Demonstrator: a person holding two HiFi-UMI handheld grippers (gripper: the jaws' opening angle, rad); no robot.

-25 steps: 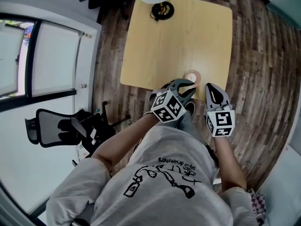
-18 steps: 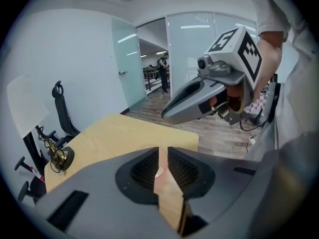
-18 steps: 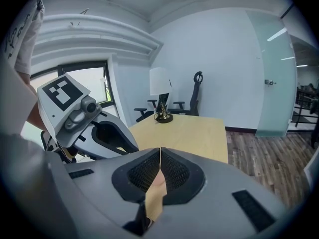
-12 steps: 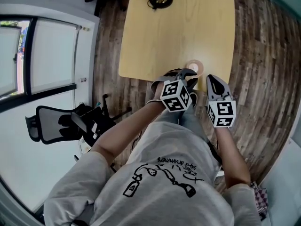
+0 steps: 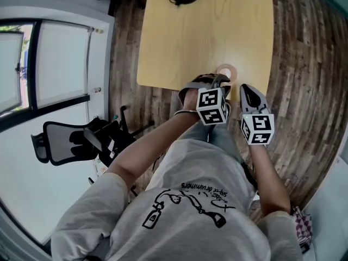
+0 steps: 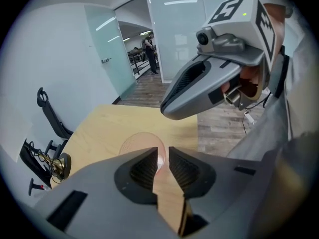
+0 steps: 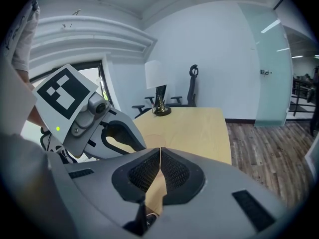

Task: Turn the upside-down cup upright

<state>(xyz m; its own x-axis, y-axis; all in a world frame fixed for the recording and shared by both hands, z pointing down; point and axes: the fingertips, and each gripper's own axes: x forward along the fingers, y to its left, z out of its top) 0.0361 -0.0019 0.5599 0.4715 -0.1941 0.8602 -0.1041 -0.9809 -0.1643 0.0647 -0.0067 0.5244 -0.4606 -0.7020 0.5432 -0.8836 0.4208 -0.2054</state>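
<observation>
Pink cup on wooden table

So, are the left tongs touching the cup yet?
Cannot tell. In the left gripper view the cup sits right behind the narrowly parted left tongs, pink showing between them, with no plain contact or gap.

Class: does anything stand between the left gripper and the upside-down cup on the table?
Nothing visible does. The cup stands on the bare table just beyond the left gripper, whose jaws stand slightly apart. The right gripper, shut, sits off to one side.
</observation>
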